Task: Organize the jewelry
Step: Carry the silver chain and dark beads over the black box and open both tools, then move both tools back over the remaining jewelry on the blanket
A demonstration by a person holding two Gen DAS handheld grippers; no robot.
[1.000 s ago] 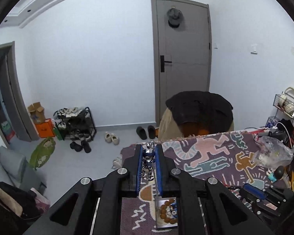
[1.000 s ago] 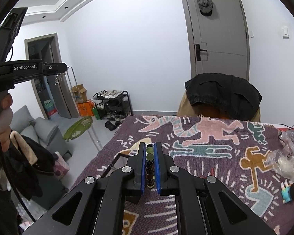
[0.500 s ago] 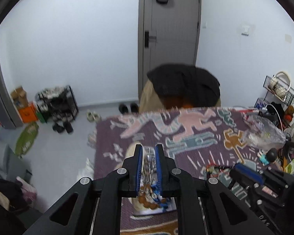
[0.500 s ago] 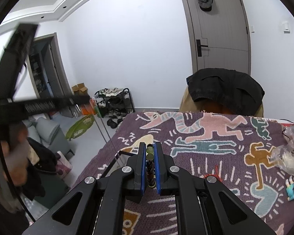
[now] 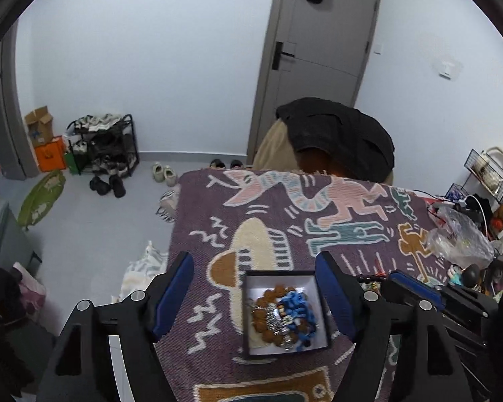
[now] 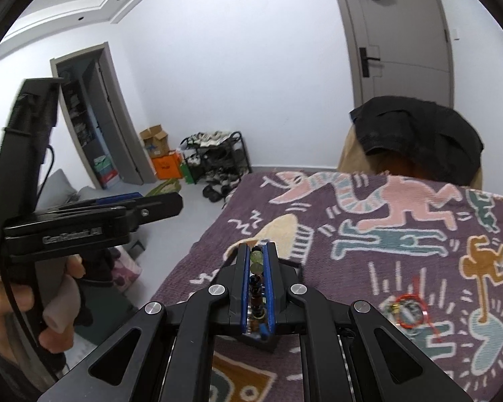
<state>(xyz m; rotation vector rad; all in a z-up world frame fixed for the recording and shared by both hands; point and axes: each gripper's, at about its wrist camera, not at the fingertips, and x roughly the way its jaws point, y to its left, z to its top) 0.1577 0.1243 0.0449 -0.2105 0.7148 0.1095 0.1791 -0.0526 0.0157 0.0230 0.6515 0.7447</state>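
the left claw [image 5: 255, 288] now stands wide open above the jewelry box [image 5: 285, 311]; half a second ago it pinched a silver chain, which now lies among the brown and blue beads inside the box, so that piece looks delivered. the right claw [image 6: 259, 261] stays clamped on a beaded bracelet [image 6: 256, 268], directly over the box and likely next in. right of the box, a red bracelet [image 6: 409, 311] waits on the desk [image 6: 369, 268]. the left claw's body reads, blurred, probably "genrobot.ai".

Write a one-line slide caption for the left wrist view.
Left gripper, jaws wide open, above a small box of bracelets on a patterned purple blanket.
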